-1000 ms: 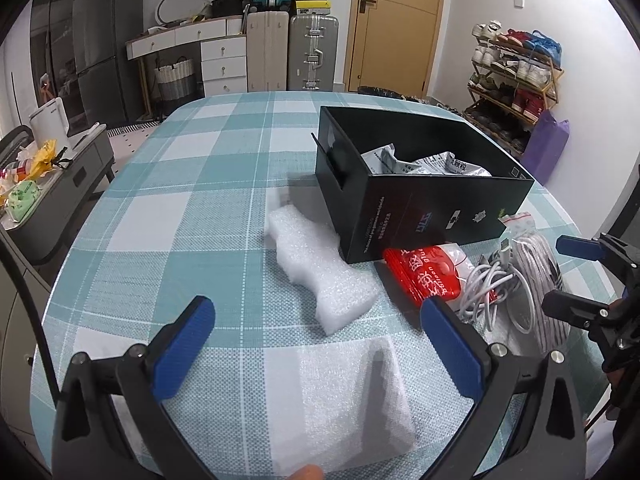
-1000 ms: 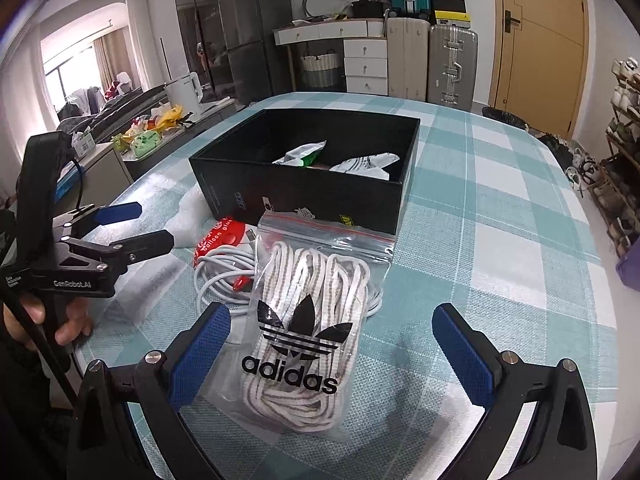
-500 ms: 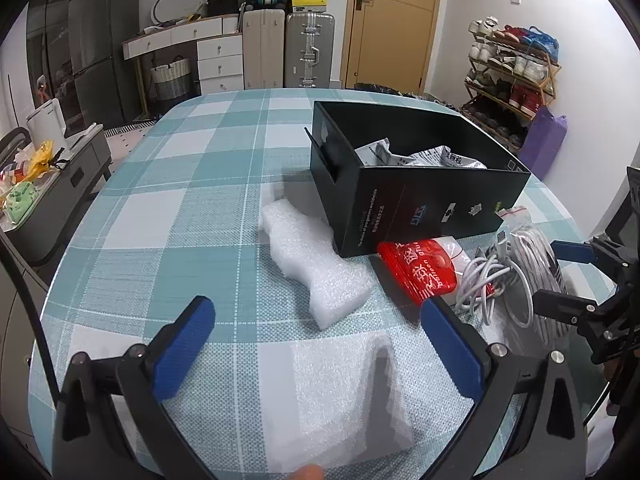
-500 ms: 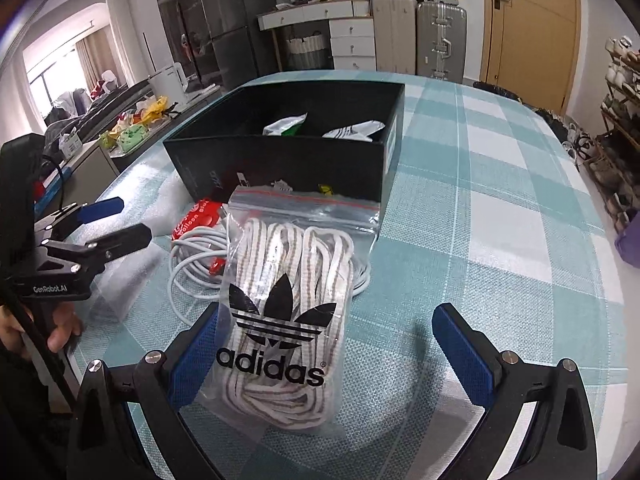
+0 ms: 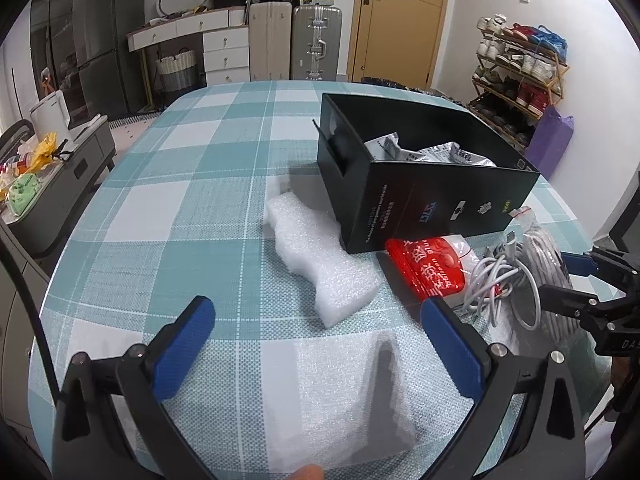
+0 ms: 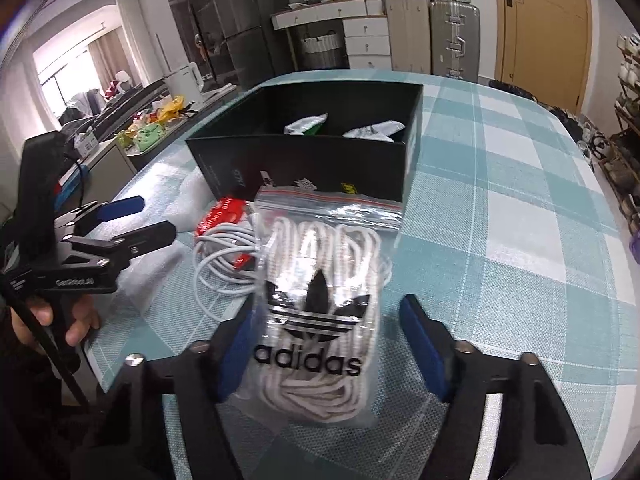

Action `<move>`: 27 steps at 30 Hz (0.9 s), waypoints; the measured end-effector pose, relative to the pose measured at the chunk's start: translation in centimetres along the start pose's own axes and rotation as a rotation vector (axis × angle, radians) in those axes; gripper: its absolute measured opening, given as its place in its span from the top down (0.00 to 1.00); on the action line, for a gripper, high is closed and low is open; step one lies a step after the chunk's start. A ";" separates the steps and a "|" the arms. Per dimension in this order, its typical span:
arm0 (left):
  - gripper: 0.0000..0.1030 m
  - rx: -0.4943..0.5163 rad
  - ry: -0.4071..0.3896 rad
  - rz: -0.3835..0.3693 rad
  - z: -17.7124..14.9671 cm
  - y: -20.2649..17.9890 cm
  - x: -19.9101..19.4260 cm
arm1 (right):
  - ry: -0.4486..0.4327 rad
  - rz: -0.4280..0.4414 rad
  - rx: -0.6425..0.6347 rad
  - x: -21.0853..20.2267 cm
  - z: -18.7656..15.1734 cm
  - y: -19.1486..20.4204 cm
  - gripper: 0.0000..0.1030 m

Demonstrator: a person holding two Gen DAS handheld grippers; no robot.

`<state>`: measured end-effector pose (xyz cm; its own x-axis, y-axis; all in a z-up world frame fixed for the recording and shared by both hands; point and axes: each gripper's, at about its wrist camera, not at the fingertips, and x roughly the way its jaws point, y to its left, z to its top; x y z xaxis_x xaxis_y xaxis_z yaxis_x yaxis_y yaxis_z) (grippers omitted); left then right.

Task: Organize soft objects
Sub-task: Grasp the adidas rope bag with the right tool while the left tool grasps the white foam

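A clear zip bag of white laces (image 6: 320, 280) with a black logo lies on the checked tablecloth in front of the black box (image 6: 304, 160). My right gripper (image 6: 324, 316) straddles the bag's near end and its jaws are closing. The left pad touches the plastic, while the right pad still stands apart from it. A coiled white cable (image 6: 224, 256) and a red packet (image 5: 428, 264) lie beside the bag. My left gripper (image 5: 318, 320) is open above a flat foam sheet (image 5: 340, 392). Just beyond it lies a white foam block (image 5: 320, 264).
The black box (image 5: 420, 208) holds silver packets (image 5: 460, 156). A person's hand (image 6: 76, 320) holds the left gripper (image 6: 140, 220) at the table's left edge. Suitcases, drawers and a shoe rack stand beyond the table. Bare cloth stretches to the right of the bag.
The right gripper's jaws have narrowed from wide open around the bag of laces, and the bag now sits between them. The left gripper has stayed as it was.
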<state>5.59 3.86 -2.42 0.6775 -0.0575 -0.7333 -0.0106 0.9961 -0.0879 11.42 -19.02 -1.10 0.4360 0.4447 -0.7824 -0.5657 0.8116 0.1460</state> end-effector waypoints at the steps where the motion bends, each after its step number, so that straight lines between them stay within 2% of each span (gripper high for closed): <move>1: 0.00 -0.003 0.001 0.004 0.0 0.1 0.1 | -0.002 0.003 -0.002 0.0 0.0 0.0 0.42; 10: 0.00 -0.023 0.029 0.036 0.4 0.5 0.8 | -0.036 0.020 -0.028 -0.8 0.1 0.2 0.54; 16: 0.00 -0.043 0.054 0.043 1.5 0.7 1.9 | -0.068 0.021 -0.035 -1.8 0.4 0.3 0.54; 27: 0.00 -0.014 0.079 0.083 2.5 0.3 3.5 | -0.077 0.014 -0.026 -2.0 0.4 -0.1 0.54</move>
<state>9.74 4.11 -3.31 0.6140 0.0191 -0.7891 -0.0750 0.9966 -0.0342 10.87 -19.80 0.69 0.4800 0.4848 -0.7311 -0.5897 0.7953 0.1402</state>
